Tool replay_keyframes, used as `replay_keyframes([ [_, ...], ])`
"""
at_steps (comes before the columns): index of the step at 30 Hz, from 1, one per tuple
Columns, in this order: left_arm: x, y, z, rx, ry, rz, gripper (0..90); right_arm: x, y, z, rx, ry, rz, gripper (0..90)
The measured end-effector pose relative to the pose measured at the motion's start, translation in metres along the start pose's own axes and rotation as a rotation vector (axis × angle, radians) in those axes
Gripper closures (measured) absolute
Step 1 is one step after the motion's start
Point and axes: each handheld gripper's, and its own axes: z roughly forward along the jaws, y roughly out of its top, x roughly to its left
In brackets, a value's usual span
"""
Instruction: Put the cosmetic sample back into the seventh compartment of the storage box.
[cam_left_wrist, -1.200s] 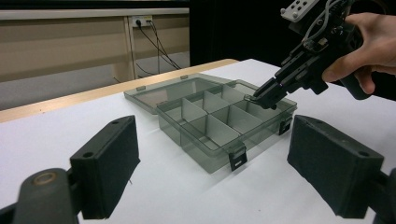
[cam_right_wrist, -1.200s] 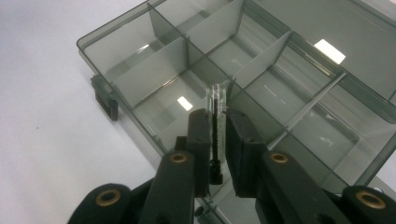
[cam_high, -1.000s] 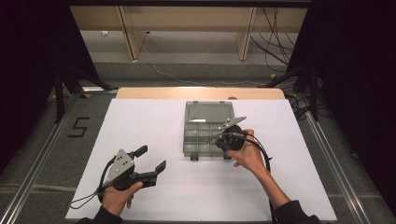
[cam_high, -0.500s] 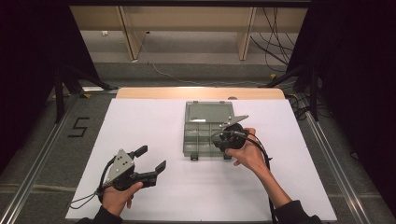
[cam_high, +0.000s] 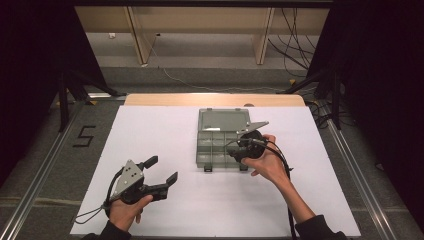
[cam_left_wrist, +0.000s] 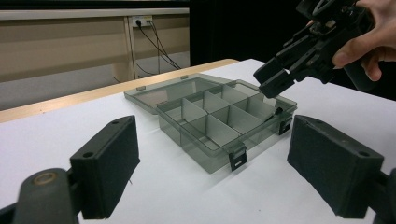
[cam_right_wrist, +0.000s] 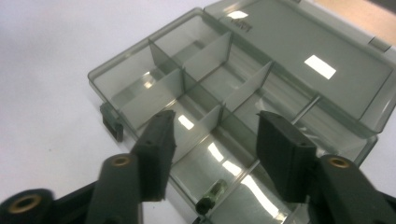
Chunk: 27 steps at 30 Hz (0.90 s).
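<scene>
Organizer box (cam_high: 222, 140) lies open on the white counter (cam_high: 165, 135), right of centre, lid (cam_high: 223, 120) folded flat on the far side. Right claw (cam_high: 239, 152) hovers over the box's near right compartments; its jaws have just been opening and stand partly apart, gripping nothing. A small dark cylindrical piece (cam_right_wrist: 211, 196) lies in the compartment below them. Left claw (cam_high: 162, 172) rests near the counter's front left, jaws wide, empty, well apart from the box.

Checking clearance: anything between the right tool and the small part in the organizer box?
Nothing visible. The right tool, jaws just opened with nothing between them, hovers over the open organizer box. The small dark part lies uncovered in a near compartment, dividers only beside it.
</scene>
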Motion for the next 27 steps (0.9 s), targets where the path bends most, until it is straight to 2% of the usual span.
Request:
replay_keyframes([
  [7,0.0,0.0,0.0,0.001,0.0,0.0,15.6,0.001,0.003,-0.012,-0.036,-0.012,-0.003,36.1],
  [10,0.0,0.0,0.0,0.0,0.0,0.001,15.6,0.001,0.003,-0.014,-0.061,-0.026,-0.012,34.8],
  [12,0.0,0.0,0.0,0.001,0.0,0.002,15.6,0.002,0.004,-0.019,-0.051,-0.008,-0.008,34.5],
  [13,0.0,0.0,0.0,0.001,-0.001,0.002,15.6,0.003,0.003,-0.022,-0.064,-0.01,-0.027,34.1],
  [17,0.0,0.0,0.0,0.002,-0.001,0.005,15.6,0.005,0.001,-0.027,-0.086,-0.009,-0.042,33.5],
  [24,0.0,0.0,0.0,0.003,-0.001,0.004,15.6,0.009,-0.002,-0.037,-0.106,-0.005,-0.036,32.7],
  [27,0.0,0.0,0.0,0.002,0.0,0.005,15.6,0.007,-0.005,-0.04,-0.141,-0.004,-0.069,31.3],
])
